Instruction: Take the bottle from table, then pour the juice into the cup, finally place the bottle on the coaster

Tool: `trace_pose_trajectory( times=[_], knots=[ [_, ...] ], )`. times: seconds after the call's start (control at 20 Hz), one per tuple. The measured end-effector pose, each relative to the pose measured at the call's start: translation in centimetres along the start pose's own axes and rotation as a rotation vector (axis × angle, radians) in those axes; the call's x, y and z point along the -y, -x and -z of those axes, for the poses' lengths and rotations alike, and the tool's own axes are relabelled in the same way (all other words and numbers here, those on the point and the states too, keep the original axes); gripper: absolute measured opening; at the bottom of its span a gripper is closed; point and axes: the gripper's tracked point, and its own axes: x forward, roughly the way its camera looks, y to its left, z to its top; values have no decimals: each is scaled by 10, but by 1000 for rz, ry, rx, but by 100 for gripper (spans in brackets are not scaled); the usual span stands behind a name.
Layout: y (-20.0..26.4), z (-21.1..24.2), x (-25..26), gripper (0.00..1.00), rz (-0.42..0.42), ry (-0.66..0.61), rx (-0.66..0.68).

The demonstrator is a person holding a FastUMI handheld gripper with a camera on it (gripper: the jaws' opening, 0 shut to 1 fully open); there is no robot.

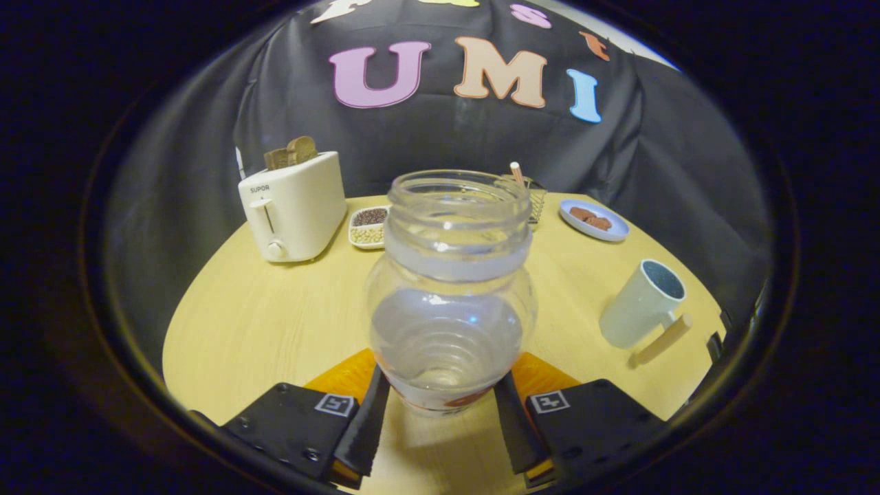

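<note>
Black cloth hangs behind a round, pale wooden table (275, 323), and from my remote seat I see the gripper (440, 419) low over its near edge. Between its two fingers stands the bottle (450, 295), a clear wide-mouthed jar with no lid, upright, with a pale band below the neck and a label near its base. Its lower body sits right in the gap: one finger (364, 426) lies along its left side and the other along its right, both so close to the glass that they look to be touching it, so I read the gripper as clenched on the bottle, though the base partly hides the contact. An orange coaster (344, 375) lies flat on the table directly under and behind the bottle, showing on both sides of it; I cannot tell whether the bottle rests on it or hangs just above. Well off to the right of the fingers stands the cup (643, 302), a pale mug with a dark inside and a light handle. Beyond the bottle on the left sits a white toaster (292, 206) with toast poking out, a small divided dish of beans (369, 227) beside it, and farther right a plate (595, 221) holding something brown.
</note>
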Motion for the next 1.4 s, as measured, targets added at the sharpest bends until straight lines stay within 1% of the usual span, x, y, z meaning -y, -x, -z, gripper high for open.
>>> trace_pose_trajectory(
  times=[0.2,0.4,0.65,1.15,1.4],
  knots=[
    [6,-12,13,77,-5,-55,-17],
    [10,-36,32,77,7,-135,-12],
    [6,-59,58,77,6,-274,15],
    [-7,-97,85,77,-124,-561,54],
    [-9,-108,90,76,-164,-719,63]
  ],
)
